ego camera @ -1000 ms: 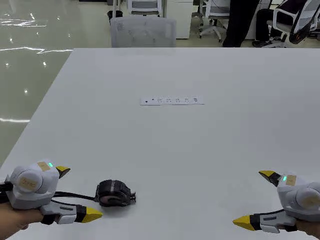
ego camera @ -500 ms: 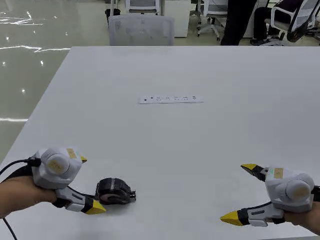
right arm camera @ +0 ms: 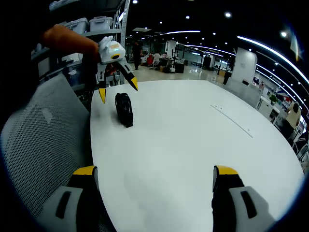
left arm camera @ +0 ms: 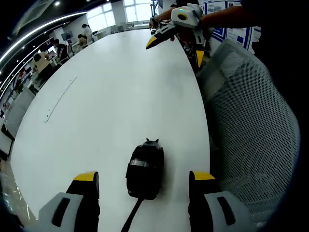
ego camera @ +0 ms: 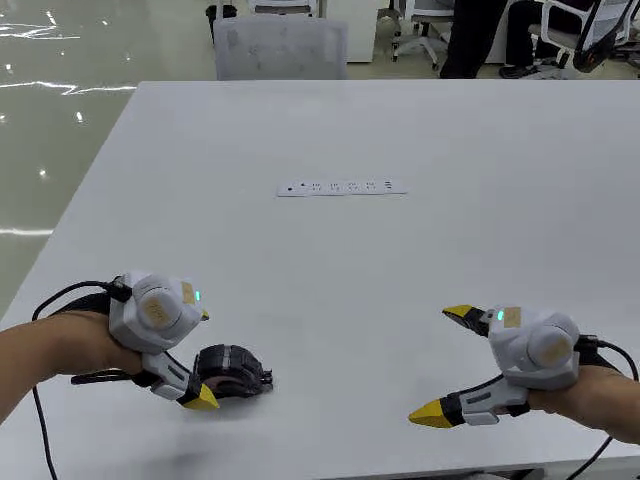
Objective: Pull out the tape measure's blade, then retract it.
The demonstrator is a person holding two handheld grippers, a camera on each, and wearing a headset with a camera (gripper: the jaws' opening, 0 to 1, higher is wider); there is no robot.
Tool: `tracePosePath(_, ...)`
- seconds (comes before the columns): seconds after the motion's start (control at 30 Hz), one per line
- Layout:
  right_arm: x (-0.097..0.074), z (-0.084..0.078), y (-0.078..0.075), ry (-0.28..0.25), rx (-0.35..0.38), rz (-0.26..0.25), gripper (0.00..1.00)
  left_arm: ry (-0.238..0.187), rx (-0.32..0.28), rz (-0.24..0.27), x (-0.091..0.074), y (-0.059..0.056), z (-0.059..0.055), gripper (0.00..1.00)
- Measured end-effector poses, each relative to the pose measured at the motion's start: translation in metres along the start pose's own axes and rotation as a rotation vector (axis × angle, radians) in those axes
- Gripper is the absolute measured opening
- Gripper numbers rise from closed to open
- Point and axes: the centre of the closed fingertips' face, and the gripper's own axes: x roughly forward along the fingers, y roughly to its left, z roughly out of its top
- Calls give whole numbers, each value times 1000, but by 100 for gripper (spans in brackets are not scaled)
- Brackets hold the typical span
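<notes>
Down at the near edge of the white table (ego camera: 350, 280), the left gripper (ego camera: 204, 358) straddles the black tape measure (left arm camera: 145, 166). Its own view shows gaps either side, jaws spread; the head view half hides this. The right gripper (ego camera: 444, 362) hovers well apart, jaws parted.

An open-plan office. A large, plain white worktop (ego camera: 400, 130) stretches ahead of the left claw (ego camera: 205, 357) and the right claw (ego camera: 440, 362). A flat white power strip (ego camera: 341, 187) lies on it well ahead of both. Beyond the far edge, a grey mesh-backed chair (ego camera: 280, 47) and wheeled office chairs (ego camera: 420, 30) stand on a glossy pale floor (ego camera: 50, 120). In the right gripper view, shelving with clear plastic storage bins (right arm camera: 91, 24) rises beyond the left claw, under rows of ceiling lights (right arm camera: 183, 32).
</notes>
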Motion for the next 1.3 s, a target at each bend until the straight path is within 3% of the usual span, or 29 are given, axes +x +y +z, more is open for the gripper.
tracePosePath(0.17,13,15,-4,-15,-9,15,100,29,39,-30,10,-5,2,60)
tracePosePath(0.4,36,23,3,12,-38,88,98,54,64,-52,21,-8,0,50)
tracePosePath(0.53,44,26,4,21,-44,109,97,101,114,-43,22,-2,-10,33)
tracePosePath(0.57,46,26,5,22,-47,117,96,87,95,-65,23,-6,-7,30)
tracePosePath(0.77,58,29,10,26,-78,148,90,75,101,-62,23,-5,-8,30)
tracePosePath(0.87,61,31,13,25,-77,167,87,83,138,-60,22,-7,-8,30)
tracePosePath(1.3,73,34,18,30,-89,200,83,93,121,-48,24,-5,-10,29)
